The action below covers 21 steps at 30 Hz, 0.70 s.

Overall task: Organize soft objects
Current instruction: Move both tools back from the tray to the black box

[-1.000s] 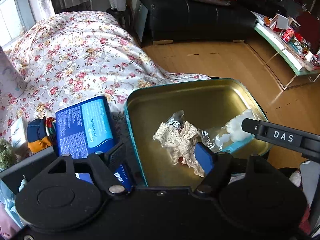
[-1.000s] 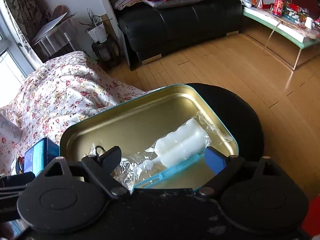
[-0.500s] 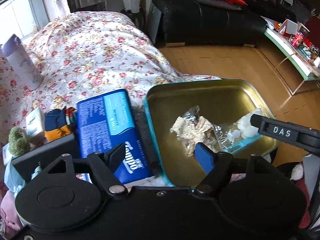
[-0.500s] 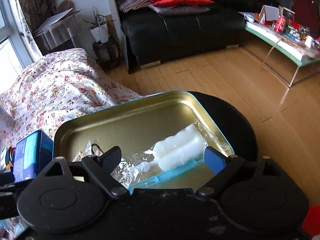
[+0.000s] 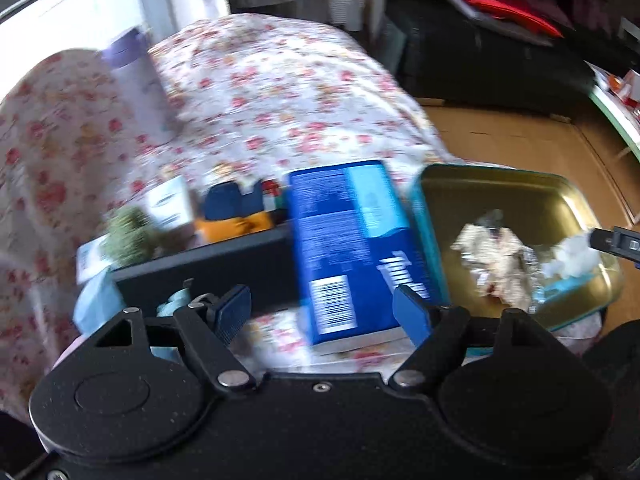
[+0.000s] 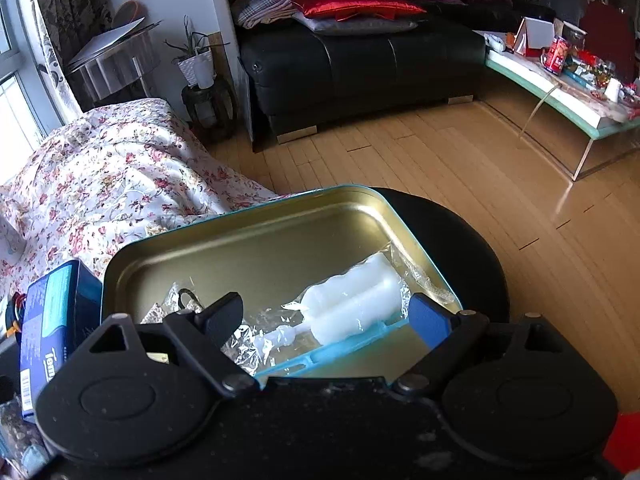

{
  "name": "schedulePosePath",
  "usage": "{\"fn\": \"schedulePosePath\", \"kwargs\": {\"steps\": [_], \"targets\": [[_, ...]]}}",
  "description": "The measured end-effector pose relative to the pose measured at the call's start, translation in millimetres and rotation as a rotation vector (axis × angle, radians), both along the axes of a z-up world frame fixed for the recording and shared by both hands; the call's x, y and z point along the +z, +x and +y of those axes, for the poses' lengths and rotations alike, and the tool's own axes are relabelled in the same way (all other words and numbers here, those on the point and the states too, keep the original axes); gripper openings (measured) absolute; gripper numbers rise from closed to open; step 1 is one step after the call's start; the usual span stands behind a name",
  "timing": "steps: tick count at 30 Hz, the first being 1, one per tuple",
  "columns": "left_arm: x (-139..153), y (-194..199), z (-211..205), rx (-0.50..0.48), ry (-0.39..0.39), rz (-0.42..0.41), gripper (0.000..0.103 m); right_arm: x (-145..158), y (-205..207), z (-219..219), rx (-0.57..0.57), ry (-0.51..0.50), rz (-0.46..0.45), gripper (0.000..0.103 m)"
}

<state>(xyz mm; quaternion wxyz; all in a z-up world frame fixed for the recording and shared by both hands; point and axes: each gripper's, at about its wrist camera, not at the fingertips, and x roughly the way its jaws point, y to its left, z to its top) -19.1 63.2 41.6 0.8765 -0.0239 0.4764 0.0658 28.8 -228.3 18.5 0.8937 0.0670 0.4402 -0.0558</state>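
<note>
Floral bedspread (image 5: 280, 92), cluttered: blue box (image 5: 344, 248) left of tin (image 6: 256, 248), lace (image 5: 492, 256) inside. My left claw (image 5: 322, 312) and right claw (image 6: 326, 316) both gape empty; risk: the left grabs the rigid box, not softs.

Daylight from blown-out left window (image 5: 60, 40); left wrist view motion-blurred, right wrist view sharp, glare on glossy wooden floor (image 6: 560, 200), fisheye-bent edges.

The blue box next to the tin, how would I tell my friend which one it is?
Find the flowery bedspread, then the gold metal tin with the teal rim lying on it. The blue box lies flat right beside the tin, on its left side in the left wrist view. It is the only big bright-blue rectangle there, with white print and a barcode on top.
</note>
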Motion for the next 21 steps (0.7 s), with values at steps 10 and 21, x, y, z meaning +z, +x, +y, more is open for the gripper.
{"fn": "schedulePosePath", "kwargs": {"steps": [10,21], "targets": [[15,-20,65,0.141,0.05,-0.047,0.076,2,-1,5,0.007,-0.046,-0.004,0.09],[22,-25,132,0.29,0.05,-0.063,0.076,5,-1,11,0.02,-0.086,-0.005,0.09]]}}
